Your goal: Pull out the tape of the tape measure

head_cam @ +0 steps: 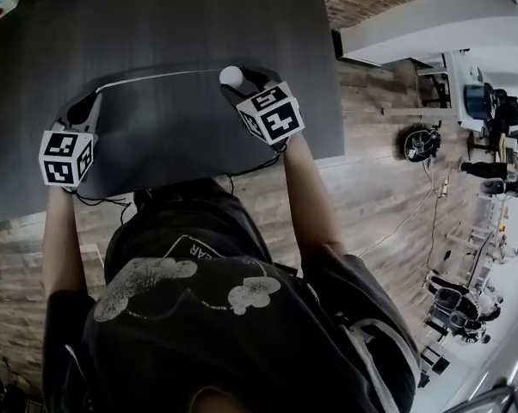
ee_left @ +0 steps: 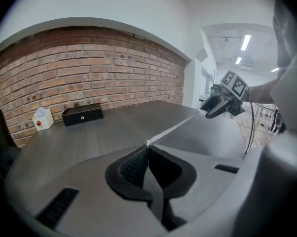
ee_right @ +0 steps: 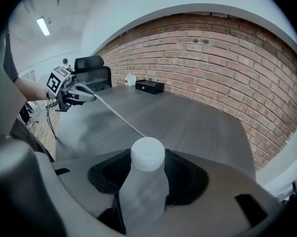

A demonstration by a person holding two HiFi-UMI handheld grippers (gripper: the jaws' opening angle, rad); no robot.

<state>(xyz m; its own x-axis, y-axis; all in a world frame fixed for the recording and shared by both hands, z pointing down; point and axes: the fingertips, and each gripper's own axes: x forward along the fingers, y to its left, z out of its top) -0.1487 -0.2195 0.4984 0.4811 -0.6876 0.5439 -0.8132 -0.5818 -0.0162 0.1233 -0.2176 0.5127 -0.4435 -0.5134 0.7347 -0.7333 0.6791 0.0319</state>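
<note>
Two grippers are out in front of you over the dark table. Your left gripper, at about 9 o'clock in the head view, has its jaws pinched fully together on the free end of the tape. In the left gripper view the thin pale strip leaves the closed tips and runs off toward 2 o'clock. Your right gripper, near 12 o'clock in the head view, has its jaws set wide and clamped on the sides of the white round tape measure. In the right gripper view its body stands up between the pads. The tape is drawn out in a nearly straight line from one gripper to the other, above the tabletop. You cannot tell whether the tape measure touches the table.

Farther off, at 10 o'clock in the left gripper view, a black box and a white box with a red button sit side by side at the table's far edge. They lie close under the brick wall. At 10 o'clock in the right gripper view, a black chair stands beyond the table.
</note>
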